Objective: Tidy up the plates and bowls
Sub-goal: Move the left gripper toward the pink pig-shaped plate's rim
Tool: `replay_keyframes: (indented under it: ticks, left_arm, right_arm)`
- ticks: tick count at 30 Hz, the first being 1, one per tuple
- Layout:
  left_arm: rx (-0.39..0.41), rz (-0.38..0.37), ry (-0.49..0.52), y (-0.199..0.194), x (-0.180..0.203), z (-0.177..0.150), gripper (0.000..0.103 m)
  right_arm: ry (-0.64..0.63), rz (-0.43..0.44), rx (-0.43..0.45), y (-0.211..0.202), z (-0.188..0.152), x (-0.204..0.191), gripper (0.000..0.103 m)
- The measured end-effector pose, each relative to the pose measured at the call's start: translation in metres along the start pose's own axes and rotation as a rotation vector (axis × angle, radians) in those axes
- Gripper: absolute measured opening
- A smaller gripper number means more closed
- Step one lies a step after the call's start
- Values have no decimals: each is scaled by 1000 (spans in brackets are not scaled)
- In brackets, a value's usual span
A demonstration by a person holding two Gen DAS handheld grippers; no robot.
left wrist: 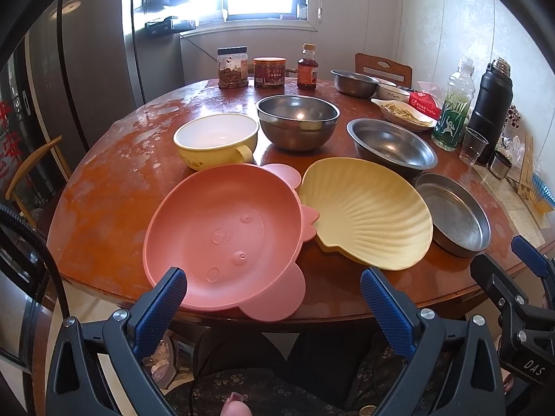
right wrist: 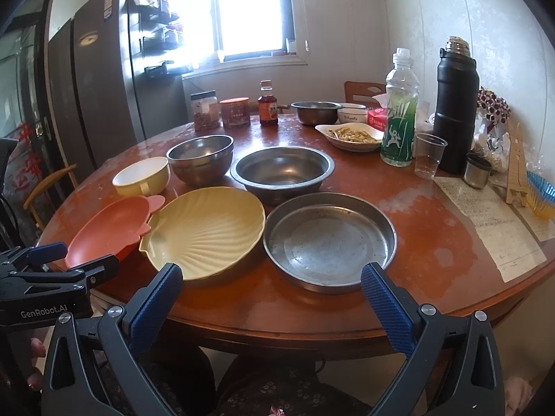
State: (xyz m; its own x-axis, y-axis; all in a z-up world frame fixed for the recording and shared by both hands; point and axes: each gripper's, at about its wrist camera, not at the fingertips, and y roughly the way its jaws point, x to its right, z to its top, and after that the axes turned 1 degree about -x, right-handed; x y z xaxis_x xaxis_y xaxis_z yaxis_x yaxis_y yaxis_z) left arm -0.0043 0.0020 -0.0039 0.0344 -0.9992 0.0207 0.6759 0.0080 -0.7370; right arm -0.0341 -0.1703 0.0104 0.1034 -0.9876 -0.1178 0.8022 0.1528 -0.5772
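left gripper (left wrist: 272, 294): bottom of left view, fingers spread wide, holding nothing, short of the table edge
right gripper (right wrist: 270, 289): bottom of right view, fingers spread wide, empty
pink plate (left wrist: 225, 239): lower centre of left view, near rim overhangs the table (left wrist: 104, 208) edge; half hidden at left in right view
shell plate (left wrist: 367, 211): just right of pink plate, rims touching or overlapping, cannot tell which
flat steel pan (right wrist: 329, 242): centre of right view, beside shell plate
steel bowls: deep bowl (left wrist: 298, 124) and wide bowl (left wrist: 392, 145) behind the plates
yellow cup bowl (left wrist: 216, 140): mid left, handle towards camera
back clutter: jars, bottle (right wrist: 399, 111), flask (right wrist: 456, 111), partly overlapping
open room: bare tabletop, right side of right view
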Motion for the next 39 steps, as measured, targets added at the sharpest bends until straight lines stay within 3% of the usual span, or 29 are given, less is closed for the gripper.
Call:
replay_keyframes:
  ticks: [39]
  left_arm:
    - [-7, 4, 14, -5, -2, -3, 101]
  right_arm:
    - [-5, 64, -5, -5, 0, -13, 103]
